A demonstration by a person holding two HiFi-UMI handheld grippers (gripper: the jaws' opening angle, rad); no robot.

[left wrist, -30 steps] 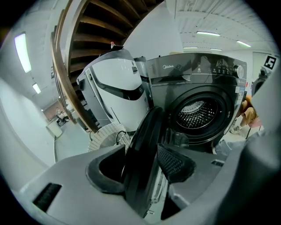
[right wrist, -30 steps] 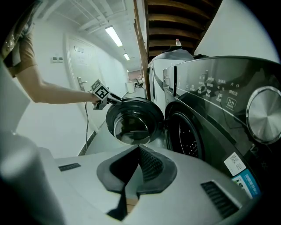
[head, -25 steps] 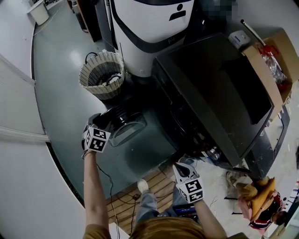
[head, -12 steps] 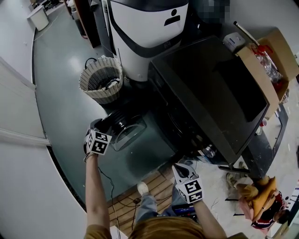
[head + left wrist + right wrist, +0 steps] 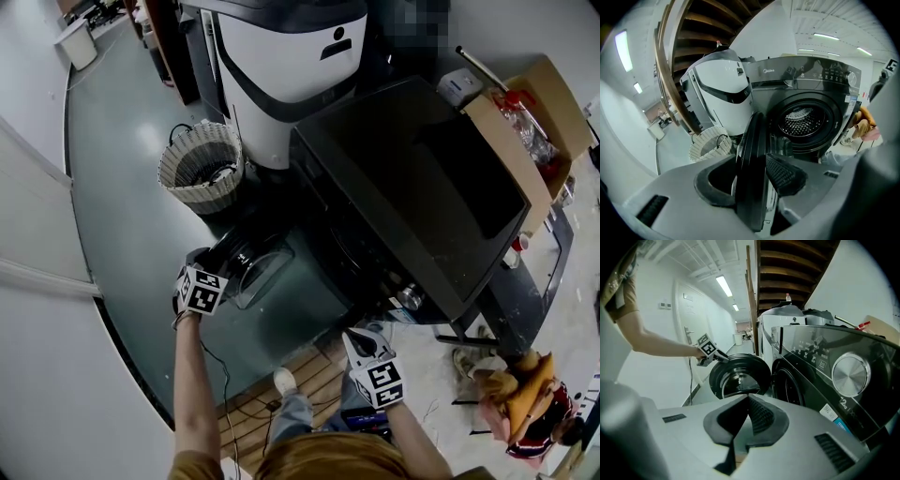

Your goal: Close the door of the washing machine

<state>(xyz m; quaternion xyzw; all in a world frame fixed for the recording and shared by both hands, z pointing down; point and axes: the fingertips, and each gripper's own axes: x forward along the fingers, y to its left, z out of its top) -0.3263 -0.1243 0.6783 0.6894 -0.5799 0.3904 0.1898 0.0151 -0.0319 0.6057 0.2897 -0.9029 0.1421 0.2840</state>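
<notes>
The washing machine (image 5: 412,178) stood on the floor with its round door (image 5: 738,377) swung open, hinged at the left of the drum opening as seen from the front. The left gripper (image 5: 752,180) straddled the door's outer rim. Its fingers were closing with the rim between them, not yet clamped. The right gripper (image 5: 748,399) was held clear of the machine's front, fingers together and empty. A wicker basket (image 5: 187,192) stood on the floor near the door.
</notes>
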